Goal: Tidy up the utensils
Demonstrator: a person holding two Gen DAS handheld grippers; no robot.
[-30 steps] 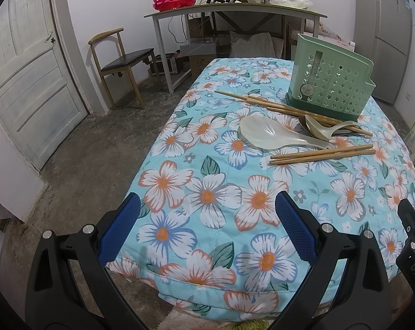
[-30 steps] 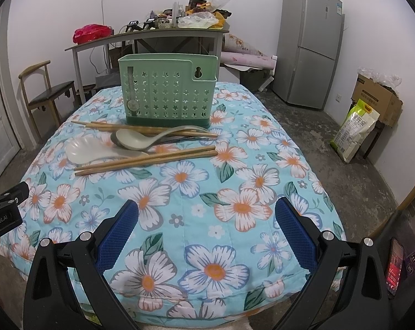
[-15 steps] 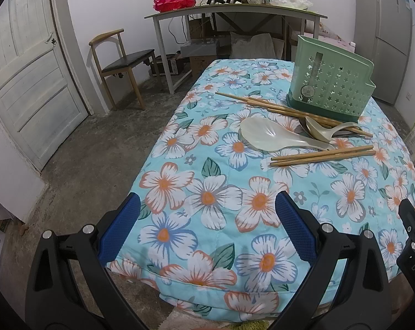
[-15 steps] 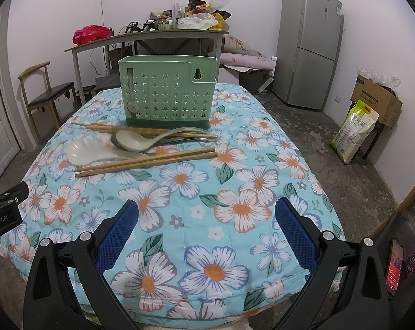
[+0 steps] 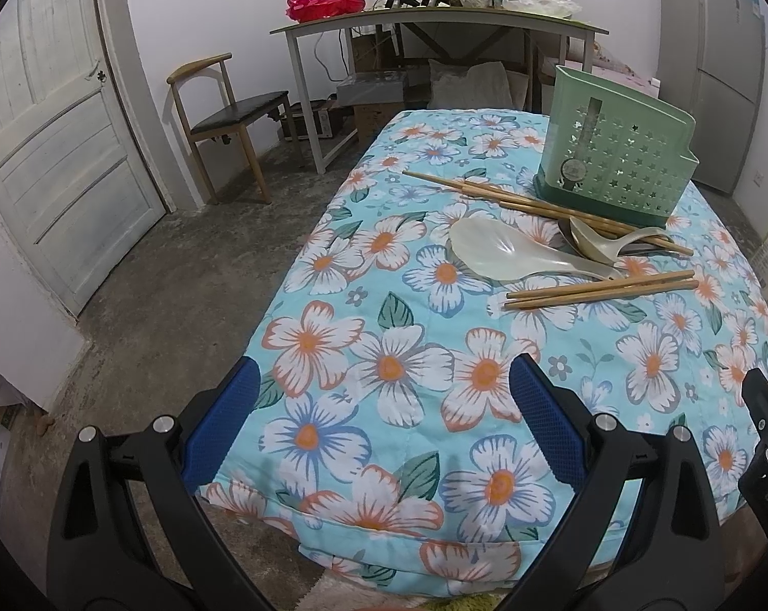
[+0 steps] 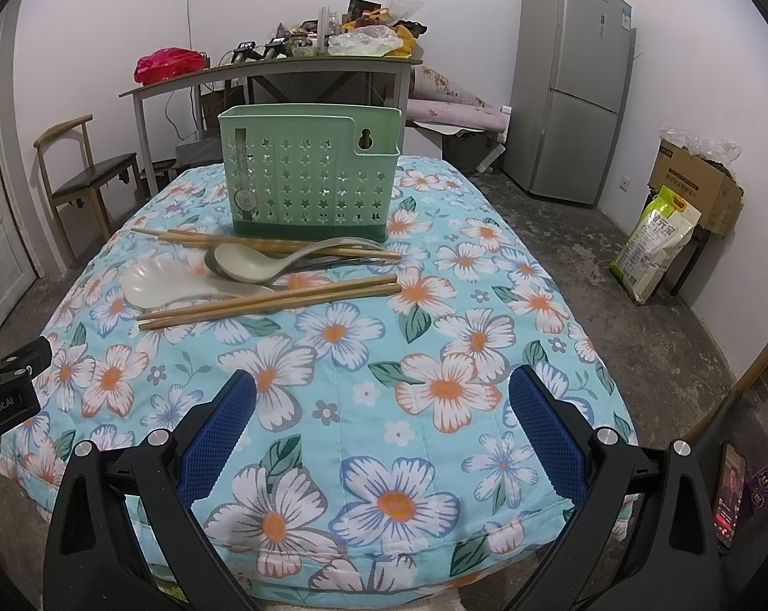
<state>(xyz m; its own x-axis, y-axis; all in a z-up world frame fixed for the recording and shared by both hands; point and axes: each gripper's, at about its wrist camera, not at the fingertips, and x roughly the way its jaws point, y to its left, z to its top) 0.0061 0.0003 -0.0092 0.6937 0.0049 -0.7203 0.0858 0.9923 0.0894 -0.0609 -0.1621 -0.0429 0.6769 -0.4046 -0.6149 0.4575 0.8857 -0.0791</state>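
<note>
Here both grippers – left (image 5: 378,422), right (image 6: 378,422) – hover with fingers spread, empty, well short of the chopsticks (image 6: 266,300)

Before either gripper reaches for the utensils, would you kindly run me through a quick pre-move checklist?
1. Left gripper open, empty: ok.
2. Right gripper open, empty: ok.
3. Green perforated plastic utensil caddy upright: ok.
4. Caddy empty inside: cannot tell.
5. Near pair of wooden chopsticks unobstructed on top, lying over the translucent white rice paddle: ok.
6. Grey-beige soup spoon free to lift: not ok, it rests across the far chopsticks.
</note>
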